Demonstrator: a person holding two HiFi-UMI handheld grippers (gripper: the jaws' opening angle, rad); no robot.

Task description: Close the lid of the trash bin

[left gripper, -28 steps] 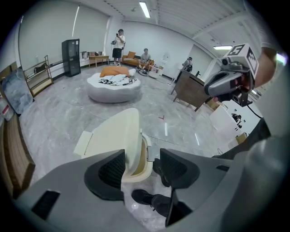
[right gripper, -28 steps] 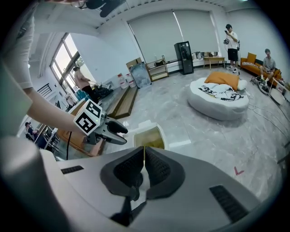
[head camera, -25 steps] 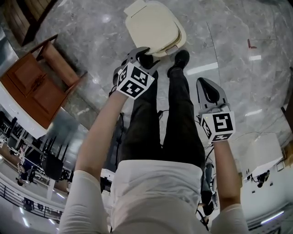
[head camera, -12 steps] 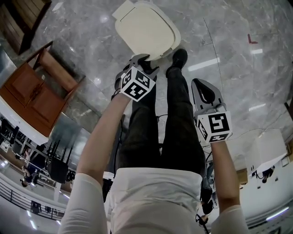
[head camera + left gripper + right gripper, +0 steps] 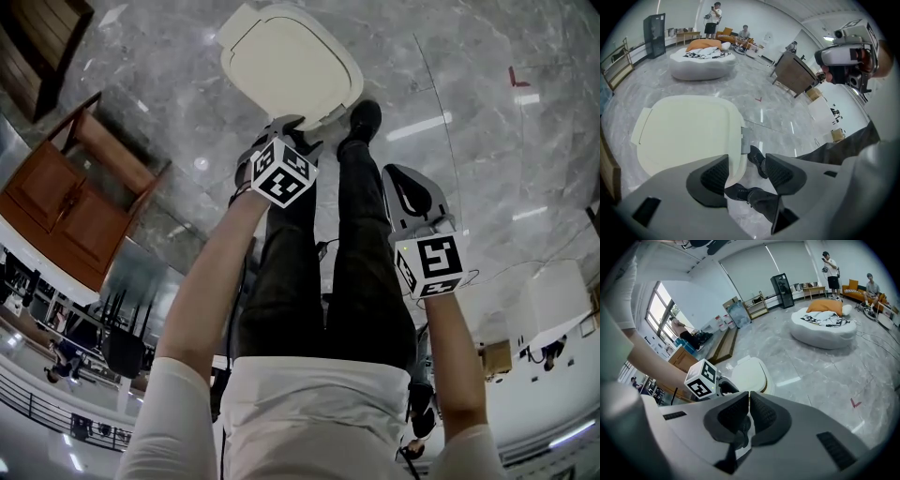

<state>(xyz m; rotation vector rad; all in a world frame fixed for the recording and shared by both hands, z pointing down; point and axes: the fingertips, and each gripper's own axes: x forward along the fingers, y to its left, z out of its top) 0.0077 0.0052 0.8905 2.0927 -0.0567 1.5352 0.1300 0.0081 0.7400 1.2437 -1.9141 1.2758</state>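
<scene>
Left gripper [image 5: 744, 174]: fingers open by lid [image 5: 689, 133] near edge; right gripper [image 5: 749, 414]: fingers closed, empty; risk: off-centre push slips off rim

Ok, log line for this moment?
left gripper open above trash bin lid edge | right gripper shut, empty, held back | lid looks down

White shirt [image 5: 319, 412], dark trousers [image 5: 361, 272], black shoes [image 5: 366, 120], left claw [image 5: 746, 164], right claw [image 5: 749, 401] (both grey)

Left tongs [image 5: 746, 161] stand open near the cream lid [image 5: 686, 133].
</scene>
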